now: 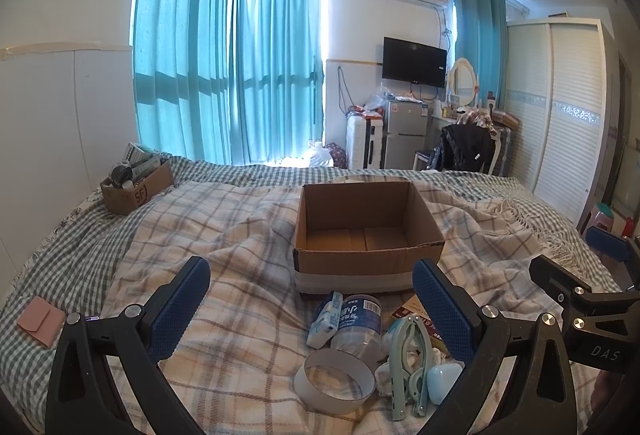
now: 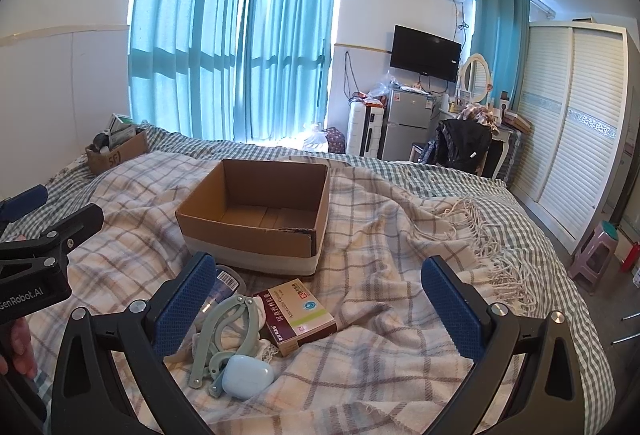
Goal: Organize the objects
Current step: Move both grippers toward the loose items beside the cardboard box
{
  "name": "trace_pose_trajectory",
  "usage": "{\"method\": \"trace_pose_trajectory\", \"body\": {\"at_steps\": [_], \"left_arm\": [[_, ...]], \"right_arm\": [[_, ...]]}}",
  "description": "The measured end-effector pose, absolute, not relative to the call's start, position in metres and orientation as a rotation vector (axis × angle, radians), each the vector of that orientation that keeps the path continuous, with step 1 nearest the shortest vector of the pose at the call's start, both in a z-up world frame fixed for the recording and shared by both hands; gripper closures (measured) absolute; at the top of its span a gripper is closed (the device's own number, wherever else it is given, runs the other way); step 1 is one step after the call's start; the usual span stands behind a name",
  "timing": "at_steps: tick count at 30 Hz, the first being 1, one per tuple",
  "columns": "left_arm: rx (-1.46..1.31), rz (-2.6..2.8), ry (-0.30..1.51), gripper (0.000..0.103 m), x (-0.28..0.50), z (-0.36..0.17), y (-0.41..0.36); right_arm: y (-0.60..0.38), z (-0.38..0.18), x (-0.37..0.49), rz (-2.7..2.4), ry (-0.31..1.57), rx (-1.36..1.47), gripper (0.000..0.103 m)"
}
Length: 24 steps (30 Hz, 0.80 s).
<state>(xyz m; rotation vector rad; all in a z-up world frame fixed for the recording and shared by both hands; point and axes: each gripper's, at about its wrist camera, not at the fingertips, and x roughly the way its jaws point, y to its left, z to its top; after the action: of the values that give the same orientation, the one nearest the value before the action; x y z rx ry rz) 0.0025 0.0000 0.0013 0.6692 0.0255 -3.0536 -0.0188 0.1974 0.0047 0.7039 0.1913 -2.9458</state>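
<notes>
An empty cardboard box (image 1: 368, 255) (image 2: 256, 239) sits mid-bed on the plaid blanket. In front of it lies a small pile: a tissue pack (image 1: 324, 319), a clear plastic bottle (image 1: 358, 323), a white tape ring (image 1: 334, 381), a green folding hanger (image 1: 408, 359) (image 2: 224, 331), a pale blue case (image 1: 444, 381) (image 2: 246, 381) and a medicine box (image 2: 298, 315). My left gripper (image 1: 310, 265) hovers open over the bottle and ring, holding nothing. My right gripper (image 2: 318, 261) hovers open over the medicine box, also with nothing between its fingers.
A smaller carton (image 1: 132, 191) full of items stands at the bed's far left. A pink wallet (image 1: 40, 319) lies near the left edge. Beyond the bed are a fridge (image 1: 404, 131), a chair with a black jacket (image 1: 468, 151), a white wardrobe (image 2: 568, 139) and a stool (image 2: 596, 251).
</notes>
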Motion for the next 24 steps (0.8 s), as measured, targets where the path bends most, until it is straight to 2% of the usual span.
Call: {"method": "trace_pose_trajectory", "body": {"at_steps": [24], "left_arm": [[0.713, -3.030, 0.052, 0.000, 0.004, -0.002, -0.004]], "right_arm": [[0.192, 0.014, -0.006, -2.934, 0.220, 0.668, 0.000]]}}
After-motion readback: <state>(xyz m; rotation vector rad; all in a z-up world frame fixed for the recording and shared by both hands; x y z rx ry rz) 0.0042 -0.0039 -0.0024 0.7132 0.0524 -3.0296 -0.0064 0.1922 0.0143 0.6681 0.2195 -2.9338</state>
